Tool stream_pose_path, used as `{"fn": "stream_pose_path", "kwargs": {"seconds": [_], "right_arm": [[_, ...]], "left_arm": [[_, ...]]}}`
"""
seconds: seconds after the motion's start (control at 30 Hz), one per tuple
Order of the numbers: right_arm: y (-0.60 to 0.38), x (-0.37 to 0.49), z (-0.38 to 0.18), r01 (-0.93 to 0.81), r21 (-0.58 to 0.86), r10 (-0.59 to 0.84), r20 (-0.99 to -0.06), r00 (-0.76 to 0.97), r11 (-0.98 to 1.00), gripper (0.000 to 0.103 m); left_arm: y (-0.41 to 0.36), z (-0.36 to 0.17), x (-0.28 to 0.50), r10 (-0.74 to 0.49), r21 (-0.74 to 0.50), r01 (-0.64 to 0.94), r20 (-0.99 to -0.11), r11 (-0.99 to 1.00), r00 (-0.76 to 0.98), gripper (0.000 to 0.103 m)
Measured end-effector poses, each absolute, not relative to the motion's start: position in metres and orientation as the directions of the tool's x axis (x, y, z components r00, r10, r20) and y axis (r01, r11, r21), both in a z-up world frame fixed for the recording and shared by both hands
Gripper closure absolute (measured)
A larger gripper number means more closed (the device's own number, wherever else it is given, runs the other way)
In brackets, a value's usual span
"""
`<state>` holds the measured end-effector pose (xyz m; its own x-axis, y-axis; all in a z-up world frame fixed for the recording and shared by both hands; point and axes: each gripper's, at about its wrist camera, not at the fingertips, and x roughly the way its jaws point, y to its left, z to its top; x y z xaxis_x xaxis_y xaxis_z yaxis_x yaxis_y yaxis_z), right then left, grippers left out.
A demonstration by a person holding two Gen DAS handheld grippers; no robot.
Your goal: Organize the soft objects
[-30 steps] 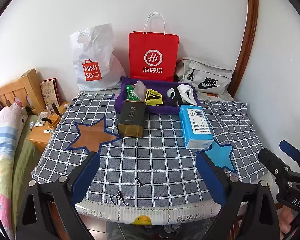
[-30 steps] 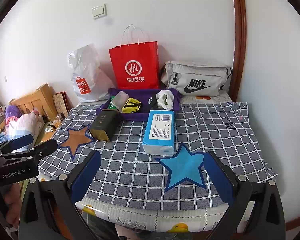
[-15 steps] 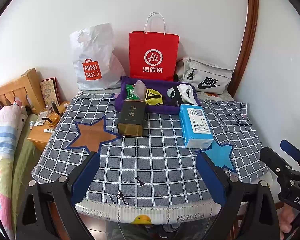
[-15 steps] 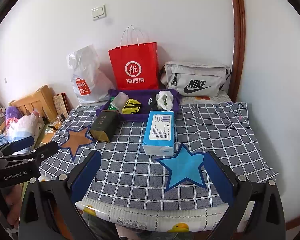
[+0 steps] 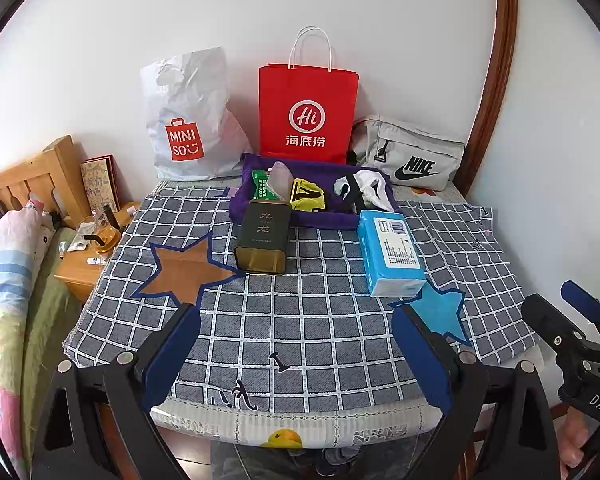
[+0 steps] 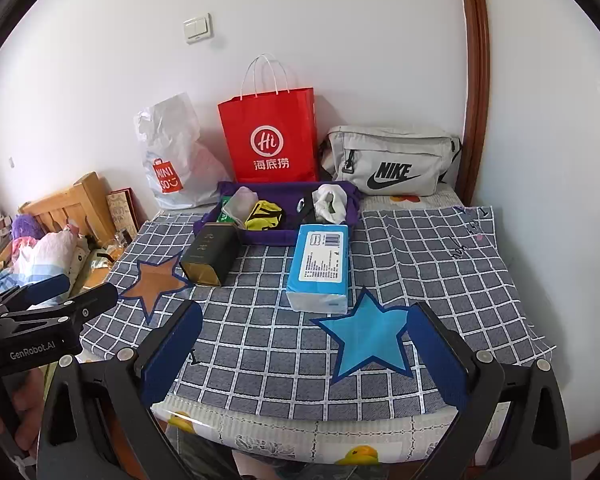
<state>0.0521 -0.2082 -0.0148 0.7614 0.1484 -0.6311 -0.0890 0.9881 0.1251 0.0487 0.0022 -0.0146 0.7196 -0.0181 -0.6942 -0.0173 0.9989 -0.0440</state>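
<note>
The tabletop (image 5: 300, 340) carries a checked cloth. At its 12 o'clock edge sits a purple tray (image 5: 320, 220) that already holds soft things: a yellow cloth (image 5: 306, 198) and a white-black sock bundle (image 5: 362, 190). The blue tissue pack (image 5: 392, 258) and the dark tin (image 5: 264, 236) lie outside, just in front of the tray. I judge that sorting has hardly begun. The left claw (image 5: 296, 360) and the right claw (image 6: 304, 356) are both wide and empty, at 6 o'clock.

Woven checked tablecloth (image 5: 300, 320) — glossy red paper bag (image 5: 308, 112)
</note>
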Motion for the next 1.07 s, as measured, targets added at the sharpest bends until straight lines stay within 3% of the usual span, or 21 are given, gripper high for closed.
{"fn": "stream_pose_path", "kwargs": {"seconds": [1.07], "right_arm": [[-0.2057, 0.0485, -0.0148, -0.090, 0.126, 0.150, -0.623, 0.768, 0.988, 0.002]], "left_arm": [[-0.0007, -0.0130, 0.0488, -0.009, -0.039, -0.026, -0.697, 0.999, 0.717, 0.006]]}}
